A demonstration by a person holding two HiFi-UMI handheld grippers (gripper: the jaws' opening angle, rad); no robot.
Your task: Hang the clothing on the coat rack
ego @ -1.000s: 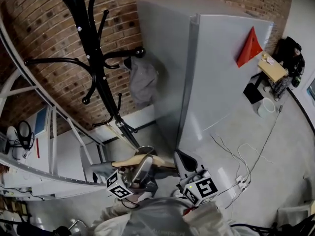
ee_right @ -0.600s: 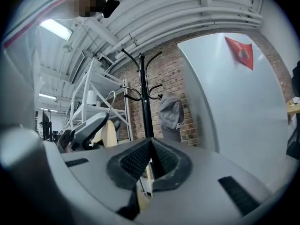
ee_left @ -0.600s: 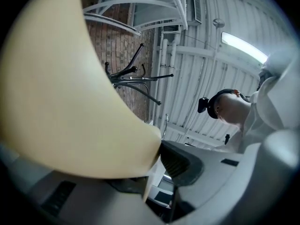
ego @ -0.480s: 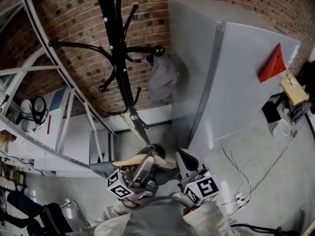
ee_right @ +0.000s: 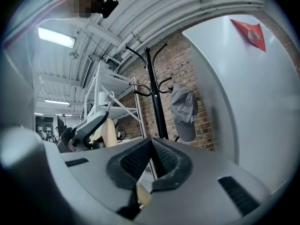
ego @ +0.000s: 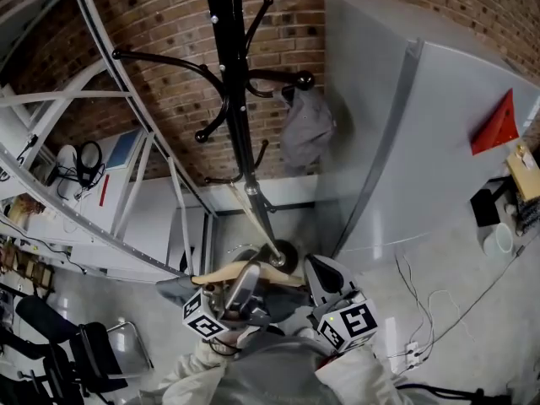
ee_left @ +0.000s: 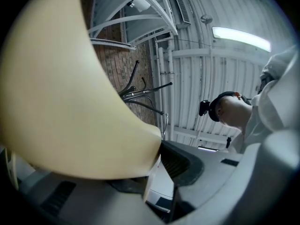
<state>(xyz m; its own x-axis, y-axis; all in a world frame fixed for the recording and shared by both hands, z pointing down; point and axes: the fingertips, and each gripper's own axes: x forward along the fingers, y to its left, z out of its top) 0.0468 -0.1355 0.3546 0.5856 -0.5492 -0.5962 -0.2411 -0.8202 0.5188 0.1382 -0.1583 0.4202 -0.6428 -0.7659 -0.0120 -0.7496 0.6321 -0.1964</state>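
Grey clothing [ego: 175, 290] hung from a wooden hanger [ego: 218, 274], held low in front of the person, near the foot of the coat rack [ego: 239, 116] and below all its hooks. Left gripper [ego: 247, 273] was clamped on the hanger, whose pale curved wood filled the left gripper view. Right gripper [ego: 317, 270] had its jaws drawn together, with a sliver of tan nipped low between them, probably the hanger's other end. The hanger's long axis ran roughly level, left to right, between the two grippers; its hook could not be made out. Judged the cloth soft, light and apt to slide off, and the wood stiff, so the hanger was the place to hold. A grey cap [ego: 305, 129] occupied one upper hook.
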